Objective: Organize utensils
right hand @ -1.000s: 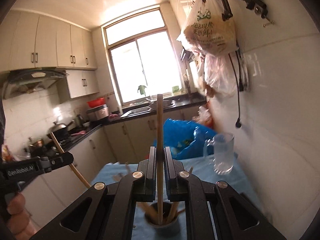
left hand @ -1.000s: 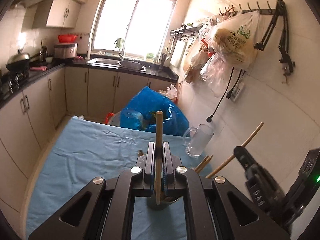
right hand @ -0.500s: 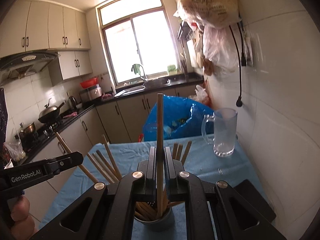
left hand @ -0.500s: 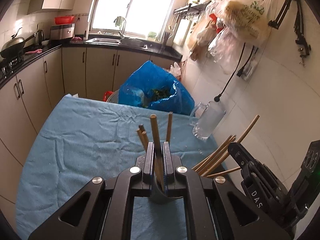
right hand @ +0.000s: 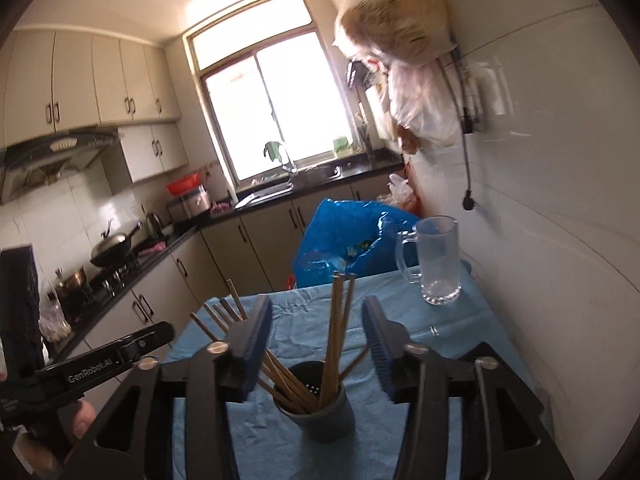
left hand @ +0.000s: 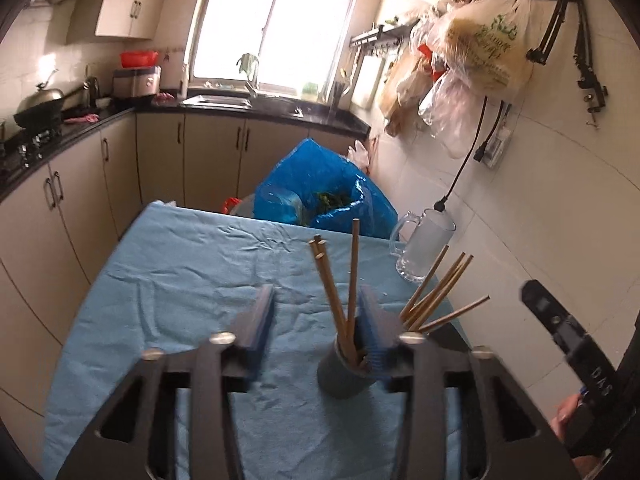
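A dark grey holder cup (left hand: 345, 369) (right hand: 318, 402) stands on the blue cloth with several wooden chopsticks (left hand: 334, 294) (right hand: 338, 332) leaning out of it. My left gripper (left hand: 318, 324) is open and empty, its jaws wide apart on either side of the cup. My right gripper (right hand: 318, 338) is open and empty too, just above and behind the cup. Each gripper shows at the edge of the other's view, the right one (left hand: 568, 344) in the left wrist view and the left one (right hand: 108, 360) in the right wrist view.
A clear glass mug (left hand: 422, 246) (right hand: 436, 264) stands at the table's far right by the tiled wall. A blue plastic bag (left hand: 320, 196) (right hand: 344, 236) sits beyond the table's far edge. Cabinets (left hand: 80, 184) and a stove run along the left.
Both grippers opened and let go of their chopsticks, which now stand in the cup with the others. Both grippers have pulled back a little.
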`<state>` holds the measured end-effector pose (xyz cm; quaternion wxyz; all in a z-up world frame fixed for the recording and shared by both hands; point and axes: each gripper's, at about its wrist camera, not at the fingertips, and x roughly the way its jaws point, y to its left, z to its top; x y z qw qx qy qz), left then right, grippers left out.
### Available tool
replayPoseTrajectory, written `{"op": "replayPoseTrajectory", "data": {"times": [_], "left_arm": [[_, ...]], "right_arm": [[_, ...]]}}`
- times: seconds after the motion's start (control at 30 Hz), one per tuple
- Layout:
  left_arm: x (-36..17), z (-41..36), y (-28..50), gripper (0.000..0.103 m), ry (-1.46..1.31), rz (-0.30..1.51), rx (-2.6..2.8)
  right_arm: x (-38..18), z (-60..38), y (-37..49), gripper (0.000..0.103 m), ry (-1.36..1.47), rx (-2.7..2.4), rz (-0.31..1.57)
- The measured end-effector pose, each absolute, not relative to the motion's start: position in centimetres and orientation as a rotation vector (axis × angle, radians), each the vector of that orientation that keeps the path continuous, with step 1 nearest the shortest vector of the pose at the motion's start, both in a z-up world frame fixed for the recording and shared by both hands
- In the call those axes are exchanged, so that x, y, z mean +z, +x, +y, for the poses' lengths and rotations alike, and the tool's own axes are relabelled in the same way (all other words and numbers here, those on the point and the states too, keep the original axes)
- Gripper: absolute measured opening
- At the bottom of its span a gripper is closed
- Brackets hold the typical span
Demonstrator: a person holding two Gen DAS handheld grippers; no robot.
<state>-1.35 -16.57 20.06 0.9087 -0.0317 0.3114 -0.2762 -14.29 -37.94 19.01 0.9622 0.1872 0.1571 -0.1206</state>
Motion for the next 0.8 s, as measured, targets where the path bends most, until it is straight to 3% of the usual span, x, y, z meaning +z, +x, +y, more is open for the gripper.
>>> {"op": "replayPoseTrajectory", "data": {"times": [0.07, 0.17, 0.27, 0.5, 0.8], "left_arm": [[19.7, -15.0, -3.2, 0.068, -0.057, 0.603, -0.532], [18.6, -13.4, -5.8, 0.076, 0.003, 0.549, -0.458], [16.3, -11.4, -8.5, 0.086, 0.052, 0.524, -0.373], [11.3, -9.0, -12.0, 0.093, 0.171, 0.587, -0.24], [9.2, -6.9, -14.4, 0.094, 0.13, 0.672, -0.274]], "right_arm": [[18.7, -37.5, -15.8, 0.072, 0.381, -0.266, 0.312], [17.3, -36.7, -17.5, 0.085, 0.351, -0.322, 0.341], [15.0, -35.5, -18.8, 0.088, 0.329, -0.336, 0.405], [10.3, -31.3, -21.0, 0.089, 0.243, -0.404, 0.551], [8.6, -27.7, -23.7, 0.091, 0.154, -0.457, 0.589]]}}
